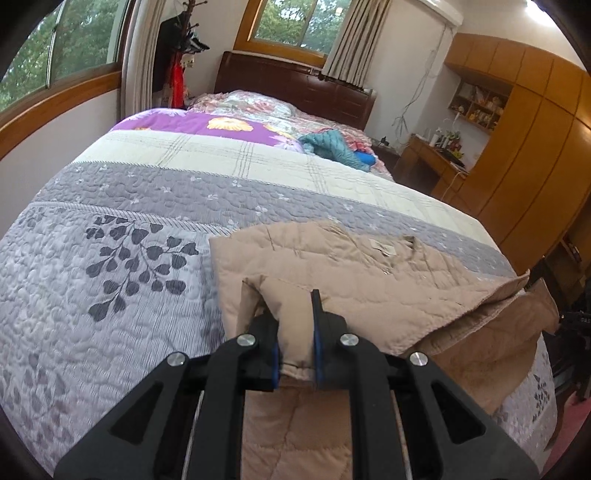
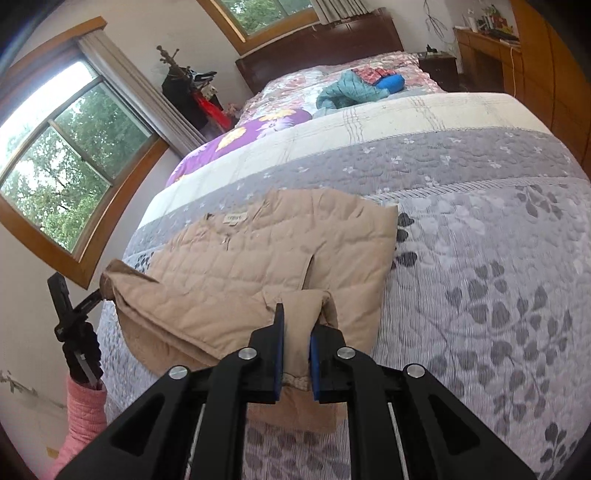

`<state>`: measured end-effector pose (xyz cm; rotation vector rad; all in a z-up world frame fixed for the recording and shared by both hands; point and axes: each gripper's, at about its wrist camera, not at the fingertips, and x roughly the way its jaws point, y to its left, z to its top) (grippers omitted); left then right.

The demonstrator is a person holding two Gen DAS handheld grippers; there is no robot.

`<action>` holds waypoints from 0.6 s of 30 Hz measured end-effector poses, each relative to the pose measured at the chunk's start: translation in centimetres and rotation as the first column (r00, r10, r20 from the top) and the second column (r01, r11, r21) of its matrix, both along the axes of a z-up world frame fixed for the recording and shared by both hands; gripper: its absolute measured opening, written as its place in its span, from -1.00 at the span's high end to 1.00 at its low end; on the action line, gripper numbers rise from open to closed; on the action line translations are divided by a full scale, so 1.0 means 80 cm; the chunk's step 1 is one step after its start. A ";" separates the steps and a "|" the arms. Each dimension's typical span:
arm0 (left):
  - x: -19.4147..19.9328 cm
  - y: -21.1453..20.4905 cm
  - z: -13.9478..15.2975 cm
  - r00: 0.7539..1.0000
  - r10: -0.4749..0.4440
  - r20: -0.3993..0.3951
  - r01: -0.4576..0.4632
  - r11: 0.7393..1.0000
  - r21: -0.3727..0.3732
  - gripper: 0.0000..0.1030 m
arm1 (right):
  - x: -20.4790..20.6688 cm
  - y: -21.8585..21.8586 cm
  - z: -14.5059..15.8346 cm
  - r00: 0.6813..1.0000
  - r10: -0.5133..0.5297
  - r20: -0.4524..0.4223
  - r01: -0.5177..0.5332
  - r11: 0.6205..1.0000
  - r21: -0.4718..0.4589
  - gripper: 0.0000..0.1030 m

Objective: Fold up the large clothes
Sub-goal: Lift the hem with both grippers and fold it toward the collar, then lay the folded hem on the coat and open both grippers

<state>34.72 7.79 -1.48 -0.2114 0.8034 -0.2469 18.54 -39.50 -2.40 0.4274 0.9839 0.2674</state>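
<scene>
Left wrist view: the left gripper (image 1: 295, 334), lower centre, is clamped on a cuff of the beige quilted jacket (image 1: 369, 273), which spreads toward centre right on the grey leaf-patterned bedspread (image 1: 110, 258). Wooden wardrobes (image 1: 535, 147) stand upper right.

Right wrist view: the right gripper (image 2: 296, 345) pinches another cuff; the jacket (image 2: 240, 258) lies centre left, lining outward, a label visible. A window (image 2: 70, 166) fills the upper left.

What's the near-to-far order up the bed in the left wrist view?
left gripper shut on the jacket cuff → beige jacket → grey quilt → cream band → purple blanket → floral pillow → headboard → window.
</scene>
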 end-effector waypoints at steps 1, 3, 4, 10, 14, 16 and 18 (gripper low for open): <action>0.010 -0.001 -0.004 1.000 0.004 -0.011 -0.004 1.000 -0.002 0.78 | 0.005 -0.001 -0.002 1.000 -0.002 -0.006 0.002 1.000 0.004 0.78; 0.026 -0.003 -0.011 1.000 0.013 -0.027 -0.013 1.000 -0.004 0.77 | 0.024 -0.003 -0.009 1.000 -0.008 -0.025 0.009 1.000 0.009 0.79; 0.032 -0.004 -0.014 0.999 0.015 -0.032 -0.015 1.000 -0.002 0.77 | 0.033 -0.004 -0.013 0.999 -0.012 -0.034 0.012 1.000 0.011 0.78; 0.078 -0.010 -0.032 0.997 0.031 -0.070 -0.031 0.999 0.008 0.77 | 0.080 -0.008 -0.033 0.996 -0.034 -0.077 0.035 0.999 0.016 0.78; 0.108 -0.011 -0.051 0.993 0.044 -0.112 -0.044 0.999 0.007 0.77 | 0.111 -0.014 -0.053 0.992 -0.045 -0.115 0.048 0.999 0.020 0.78; 0.116 -0.013 -0.059 0.991 0.046 -0.126 -0.045 0.999 0.008 0.77 | 0.121 -0.015 -0.061 0.990 -0.048 -0.129 0.051 0.998 0.023 0.78; 0.126 -0.013 -0.068 0.989 0.048 -0.141 -0.047 0.999 0.007 0.77 | 0.131 -0.016 -0.071 0.988 -0.050 -0.146 0.054 0.998 0.026 0.78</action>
